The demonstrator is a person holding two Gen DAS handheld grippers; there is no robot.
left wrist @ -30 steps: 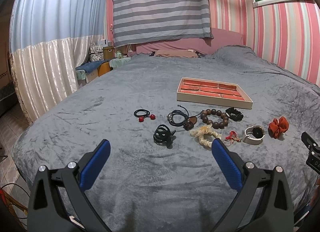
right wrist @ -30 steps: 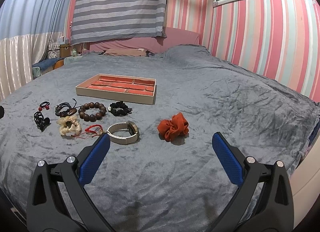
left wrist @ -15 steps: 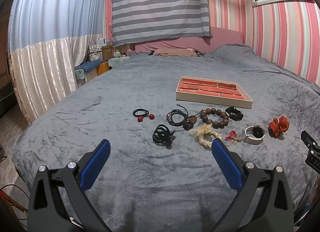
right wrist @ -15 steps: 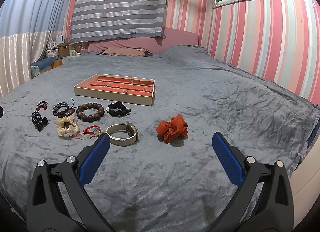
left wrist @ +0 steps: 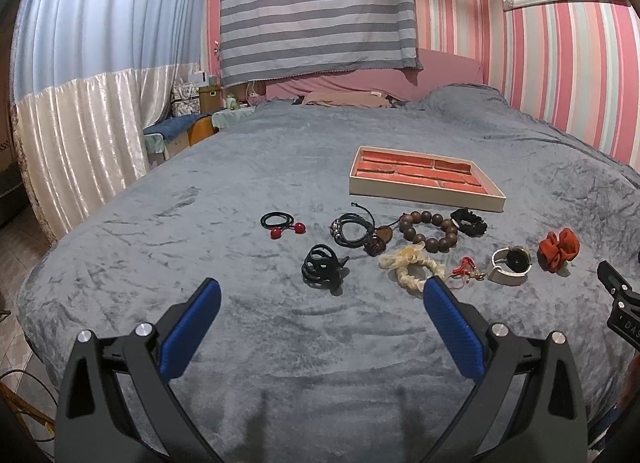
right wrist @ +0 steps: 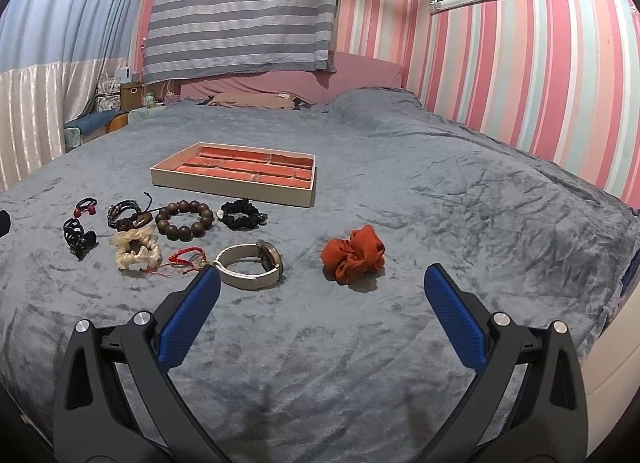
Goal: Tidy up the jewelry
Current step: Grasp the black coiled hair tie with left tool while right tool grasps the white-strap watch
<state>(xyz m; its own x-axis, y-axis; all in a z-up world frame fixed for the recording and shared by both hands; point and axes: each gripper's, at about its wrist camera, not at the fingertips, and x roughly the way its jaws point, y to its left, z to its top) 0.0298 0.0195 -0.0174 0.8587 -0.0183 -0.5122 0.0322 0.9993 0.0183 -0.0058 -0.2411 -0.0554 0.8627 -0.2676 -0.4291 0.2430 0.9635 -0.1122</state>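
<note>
jewelry lies loose on the grey blanket (left wrist: 200, 223), none of it in the tray (left wrist: 424, 199) yet, so by the look of things the sorting has not begun. the tray sits further back on the bed, its red compartments bare as far as the pictures show.

in front of it, from the left wrist view: a black hair tie with red beads (left wrist: 282, 223), a dark cord bracelet (left wrist: 352, 229), a wooden bead bracelet (left wrist: 430, 232) and a black scrunchie (left wrist: 469, 221) in the far row. nearer are a black claw clip (left wrist: 322, 269), a cream scrunchie (left wrist: 412, 269), a small red charm cord (left wrist: 464, 272), a watch (left wrist: 511, 265) with a pale strap, and an orange scrunchie (left wrist: 558, 249) set a little apart at the right end.

the left gripper (left wrist: 318, 327) hangs over bare blanket short of the claw clip, jaws wide apart, holding nothing. the right gripper (right wrist: 322, 313) is likewise spread wide and empty, low over the blanket, with the watch just beyond its left finger and the orange scrunchie ahead between the fingers.

every piece is left to move. my guess is the orange scrunchie or the watch is the easiest first pick for the right side, the claw clip for the left. the thin red cord looks the fiddliest on this soft pile.
</note>
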